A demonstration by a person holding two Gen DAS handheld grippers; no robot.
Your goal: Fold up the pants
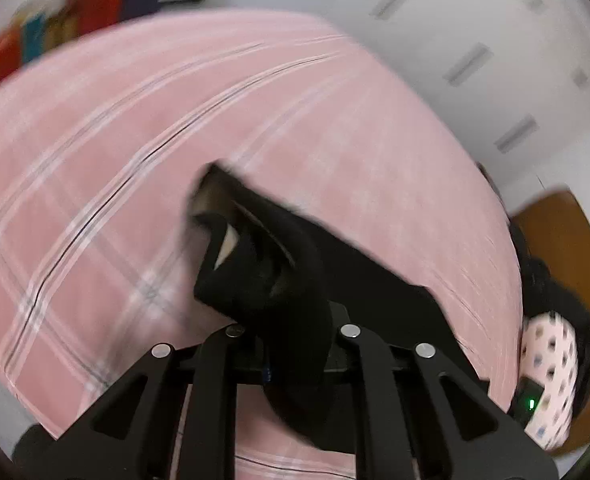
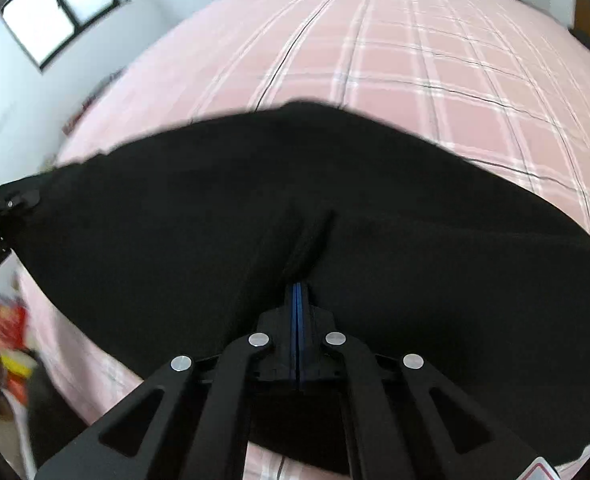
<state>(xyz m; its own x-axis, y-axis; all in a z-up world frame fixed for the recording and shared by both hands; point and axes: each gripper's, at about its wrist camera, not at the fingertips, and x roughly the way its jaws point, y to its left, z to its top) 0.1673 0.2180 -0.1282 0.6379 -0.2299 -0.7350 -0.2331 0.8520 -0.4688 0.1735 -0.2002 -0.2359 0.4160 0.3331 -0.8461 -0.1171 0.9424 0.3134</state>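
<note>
so the black pants [image 2: 255, 200] hang in the air over a bed with a pink checked sheet [image 2: 435, 64], stretched wide between the two tools. the right gripper [image 2: 297, 280] has its two blue pads pressed tight together, and a fold of the pants comes up right at their tips, so it is pinching the cloth. far at the left edge of that view, the left gripper [image 2: 11, 200] meets one end of the pants. in the left view, the left gripper [image 1: 291, 344] has a bunch of black cloth stuffed between its fingers, and the cloth covers the tips; the fingers are almost together and they are pinching the pants [image 1: 263, 272]. the bunch sticks up past the tips, and you can see a pale bit inside the folds. more of the pants runs off to the right and down toward the sheet [image 1: 135, 120]. the left view is blurry. a person's spotted sleeve [image 1: 551, 364] shows at the right edge there. a window [image 2: 59, 8] is in the white wall beyond the bed.
</note>
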